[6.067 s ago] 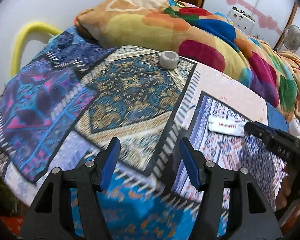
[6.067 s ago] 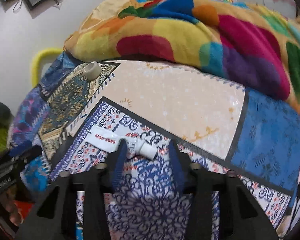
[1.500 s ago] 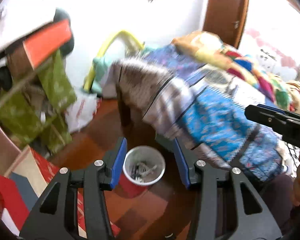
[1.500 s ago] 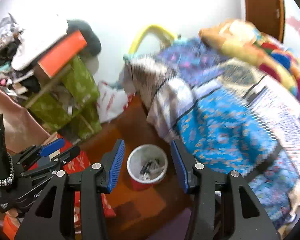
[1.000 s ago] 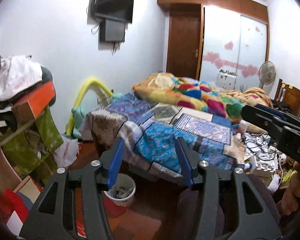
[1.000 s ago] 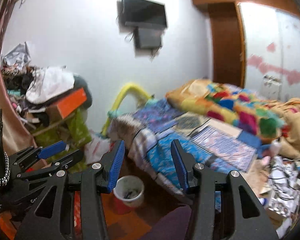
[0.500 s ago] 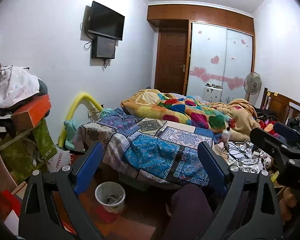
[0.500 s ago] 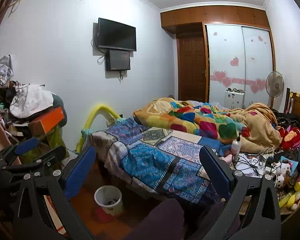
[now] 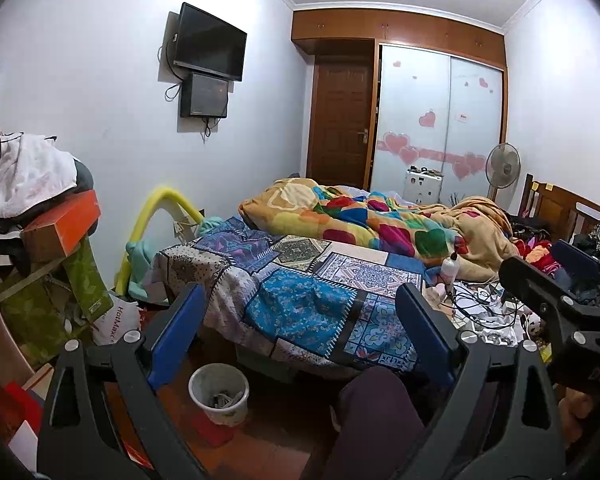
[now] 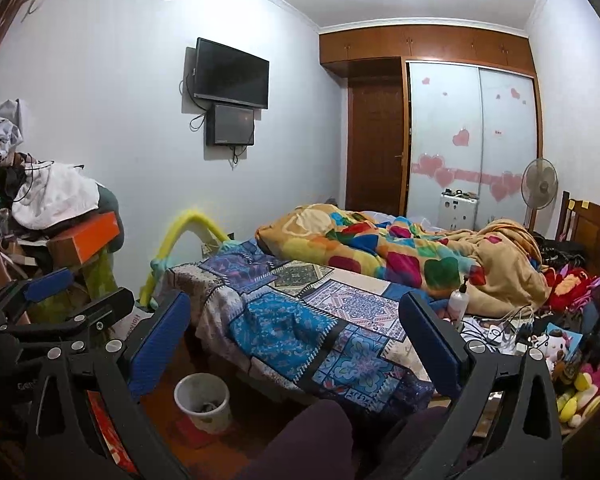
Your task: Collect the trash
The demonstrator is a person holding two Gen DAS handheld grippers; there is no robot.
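A white waste bin (image 9: 225,414) (image 10: 209,418) with scraps inside stands on the wooden floor at the foot of the bed. In the left wrist view my left gripper (image 9: 298,296) is held back from it and above it, jaws wide open with nothing between them. My right gripper (image 10: 296,302) is likewise wide open and empty. Each gripper shows in the other's view: the right gripper (image 9: 560,280) at the right edge, the left gripper (image 10: 60,292) at the left edge. No loose trash shows on the patchwork bedspread (image 9: 300,308) (image 10: 292,328).
A person's knee (image 9: 374,412) (image 10: 312,432) in dark cloth is in the foreground. Piled boxes and clothes (image 9: 40,232) crowd the left wall. A colourful blanket (image 9: 360,220) lies across the bed, and cables and toys (image 10: 540,340) lie at the right.
Both grippers have drawn back from just over the bin and tilted up to take in the whole room. Their jaws have spread from half open to wide open.
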